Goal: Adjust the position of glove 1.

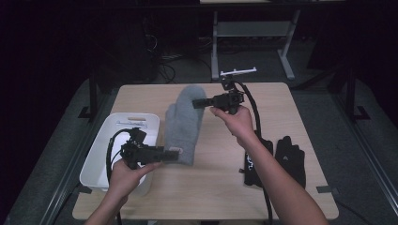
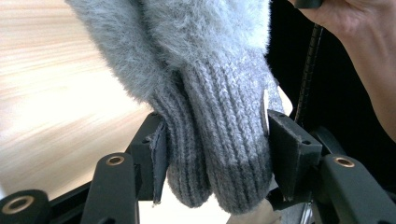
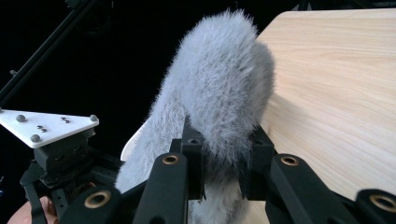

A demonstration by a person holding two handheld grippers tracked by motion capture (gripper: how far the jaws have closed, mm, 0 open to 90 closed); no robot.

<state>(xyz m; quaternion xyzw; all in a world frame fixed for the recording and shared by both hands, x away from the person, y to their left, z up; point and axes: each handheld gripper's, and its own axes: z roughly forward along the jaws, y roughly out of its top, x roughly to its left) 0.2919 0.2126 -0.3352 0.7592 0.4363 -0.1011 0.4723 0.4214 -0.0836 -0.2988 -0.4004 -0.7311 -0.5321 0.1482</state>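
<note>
A fuzzy grey mitten [image 1: 184, 123] with a ribbed knit cuff hangs stretched between both grippers above the wooden table [image 1: 216, 178]. My left gripper [image 1: 174, 153] is shut on the knit cuff [image 2: 219, 154], its pads pressing both sides of the doubled ribbing. My right gripper [image 1: 199, 102] is shut on the fluffy fingertip end [image 3: 224, 93] of the mitten, which bulges up between the jaws. In the right gripper view the left gripper's grey plate [image 3: 44, 126] shows at the lower left.
A white plastic bin [image 1: 110, 150] stands at the table's left edge, under my left hand. A black glove [image 1: 291, 157] and a black pouch [image 1: 256, 161] lie on the right part of the table. Dark floor, table legs and cables lie beyond the far edge.
</note>
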